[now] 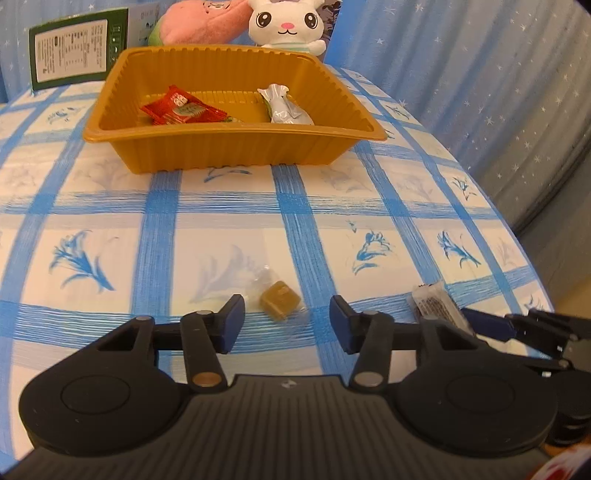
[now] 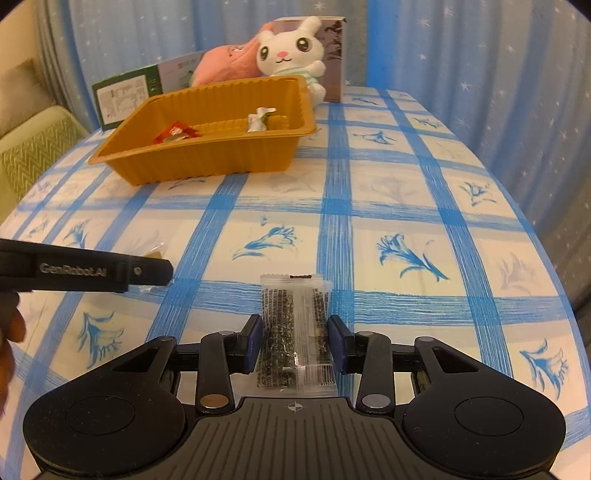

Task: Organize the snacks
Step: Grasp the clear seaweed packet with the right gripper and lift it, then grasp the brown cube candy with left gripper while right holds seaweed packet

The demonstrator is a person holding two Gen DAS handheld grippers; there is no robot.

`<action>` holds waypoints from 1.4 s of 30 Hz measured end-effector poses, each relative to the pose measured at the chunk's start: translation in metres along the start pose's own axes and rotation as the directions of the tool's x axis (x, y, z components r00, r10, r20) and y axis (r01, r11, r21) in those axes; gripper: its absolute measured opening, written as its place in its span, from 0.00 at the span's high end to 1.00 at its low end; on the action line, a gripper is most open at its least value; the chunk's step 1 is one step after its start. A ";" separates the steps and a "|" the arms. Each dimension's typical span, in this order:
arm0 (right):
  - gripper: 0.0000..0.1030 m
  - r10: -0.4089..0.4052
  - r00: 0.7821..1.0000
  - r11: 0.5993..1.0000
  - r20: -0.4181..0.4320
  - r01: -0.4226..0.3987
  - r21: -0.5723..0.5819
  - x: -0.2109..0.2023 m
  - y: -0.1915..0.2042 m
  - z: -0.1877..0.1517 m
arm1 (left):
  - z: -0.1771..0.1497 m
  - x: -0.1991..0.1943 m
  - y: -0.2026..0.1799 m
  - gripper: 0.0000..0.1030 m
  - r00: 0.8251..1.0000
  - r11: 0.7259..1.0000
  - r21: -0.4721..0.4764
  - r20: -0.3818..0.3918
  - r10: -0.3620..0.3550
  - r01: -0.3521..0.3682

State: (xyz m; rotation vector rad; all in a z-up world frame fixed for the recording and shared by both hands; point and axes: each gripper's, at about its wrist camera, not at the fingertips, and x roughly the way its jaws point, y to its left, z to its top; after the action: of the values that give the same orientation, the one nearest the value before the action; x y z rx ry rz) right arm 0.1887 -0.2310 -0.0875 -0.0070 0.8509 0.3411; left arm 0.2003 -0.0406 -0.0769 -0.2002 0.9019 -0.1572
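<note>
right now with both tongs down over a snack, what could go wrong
1. The left tongs stand wide around the small brown candy; its loose clear wrapper may slip out as they close.
2. The right tongs straddle the flat seaweed packet, which may crumple.
3. The tongs sit close together and could bump.

One ribbed golden plastic tray (image 1: 236, 147) holds two wrapped snacks, perhaps a third underneath: one red foil packet (image 1: 181, 109), one silver twist-wrapped sweet (image 1: 282, 107). On the checked cloth: one clear-wrapped brown cube candy (image 1: 279, 302), one transparent dark seaweed-like snack bar packet (image 2: 295, 328). Two plush toys: one white rabbit (image 1: 286, 22), one pink cushion-like one (image 1: 199, 20).
</note>
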 end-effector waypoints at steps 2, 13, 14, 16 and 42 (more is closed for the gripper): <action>0.63 -0.002 1.000 1.000 0.002 0.002 0.012 0.000 -0.002 0.001 | 0.001 0.004 -0.003 0.56 1.000 1.000 0.004 0.011 0.003 -0.003; 0.63 -0.018 1.000 1.000 0.017 0.018 -0.011 0.001 0.002 -0.001 | -0.001 0.007 -0.011 0.82 0.998 0.987 0.146 0.031 0.059 -0.062; 0.62 -0.019 1.000 1.000 0.017 0.019 -0.012 0.001 0.002 -0.001 | -0.002 0.005 -0.010 0.82 0.998 0.986 0.155 0.029 0.056 -0.060; 0.62 -0.019 1.000 1.000 0.018 0.019 -0.013 0.001 0.002 -0.001 | -0.008 -0.003 -0.008 0.82 0.999 0.984 0.171 0.028 0.045 -0.049; 0.62 -0.013 1.000 1.000 0.018 0.013 -0.005 0.004 0.002 -0.002 | -0.022 -0.017 0.002 0.81 0.994 0.973 0.202 0.028 0.105 -0.108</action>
State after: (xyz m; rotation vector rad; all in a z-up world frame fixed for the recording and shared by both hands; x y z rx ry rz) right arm 0.1890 -0.2282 -0.0911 -0.0142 0.8323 0.3304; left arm 0.1728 -0.0371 -0.0783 0.0372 0.8715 -0.1469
